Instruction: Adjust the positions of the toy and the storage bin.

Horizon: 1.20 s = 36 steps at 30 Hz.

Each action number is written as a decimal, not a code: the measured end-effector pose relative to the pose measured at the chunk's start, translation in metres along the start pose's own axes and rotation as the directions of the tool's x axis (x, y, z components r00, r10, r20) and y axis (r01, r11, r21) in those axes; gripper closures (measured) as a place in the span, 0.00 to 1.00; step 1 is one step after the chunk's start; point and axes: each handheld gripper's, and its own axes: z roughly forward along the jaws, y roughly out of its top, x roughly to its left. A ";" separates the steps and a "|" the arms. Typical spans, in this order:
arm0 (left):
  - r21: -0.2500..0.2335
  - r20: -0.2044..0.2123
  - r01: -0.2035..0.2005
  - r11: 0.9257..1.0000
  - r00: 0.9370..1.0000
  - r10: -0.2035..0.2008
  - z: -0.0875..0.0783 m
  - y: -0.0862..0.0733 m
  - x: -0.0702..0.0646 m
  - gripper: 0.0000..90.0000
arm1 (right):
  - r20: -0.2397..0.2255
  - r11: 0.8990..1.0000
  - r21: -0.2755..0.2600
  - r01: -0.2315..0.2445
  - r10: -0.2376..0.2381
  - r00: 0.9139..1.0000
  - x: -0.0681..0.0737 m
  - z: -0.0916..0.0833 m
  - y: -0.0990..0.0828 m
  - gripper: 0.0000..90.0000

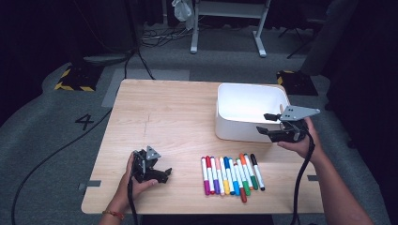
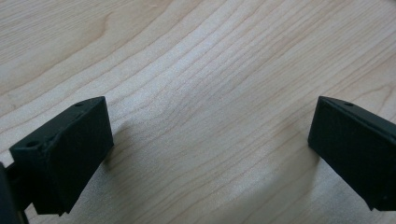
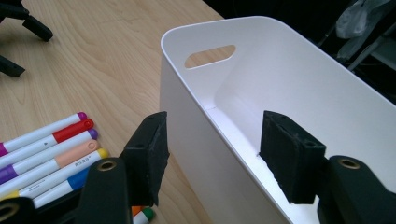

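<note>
Figure. Two hand-held tools at a wooden counter (image 1: 159, 117) carrying a white bin (image 1: 234, 127) and a row of markers (image 1: 231, 174).

The bin stands toward the far right corner of the counter; the markers lie side by side, caps pointing away from the person, near the front edge just right of centre.

The right tool (image 1: 265, 123) hovers at the bin's near right rim. In the right gripper view its jaws stand apart astride the near wall of the bin (image 3: 196, 116), one outside and one inside, and no pad can be seen pressing on the plastic; nothing is held. The left tool (image 1: 162, 174) rests near the front left of the counter, jaws spread wide over bare wood (image 2: 205, 93), empty.

Handling, as a judgement: the bin looks like thin moulded plastic, light when empty, fairly stiff at the rolled rim but smooth and slippery on its walls. A pinch across the rim or through the handle slot (image 3: 209, 56) should hold best; a grip at one side may tip it. The markers look light, rigid, round and prone to roll; each is best taken across the middle of the barrel.
</note>
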 end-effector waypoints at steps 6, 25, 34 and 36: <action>0.000 0.000 0.000 1.000 1.000 0.000 0.000 0.000 0.000 0.00 | -0.059 0.999 0.037 -0.029 0.031 0.998 -0.006 0.020 0.004 0.49; 0.000 0.000 0.000 1.000 1.000 0.000 0.000 0.000 0.000 0.00 | -0.141 0.994 0.099 0.042 -0.027 0.990 -0.013 0.055 0.008 0.86; 0.000 0.003 -0.002 1.000 1.000 0.002 0.000 0.000 0.000 0.00 | -0.203 0.983 0.079 0.165 -0.147 0.968 0.002 0.066 0.021 0.95; 0.000 0.003 -0.003 1.000 1.000 0.003 0.000 0.000 0.000 0.00 | -0.210 0.983 0.075 0.170 -0.151 0.966 0.003 0.066 0.022 0.95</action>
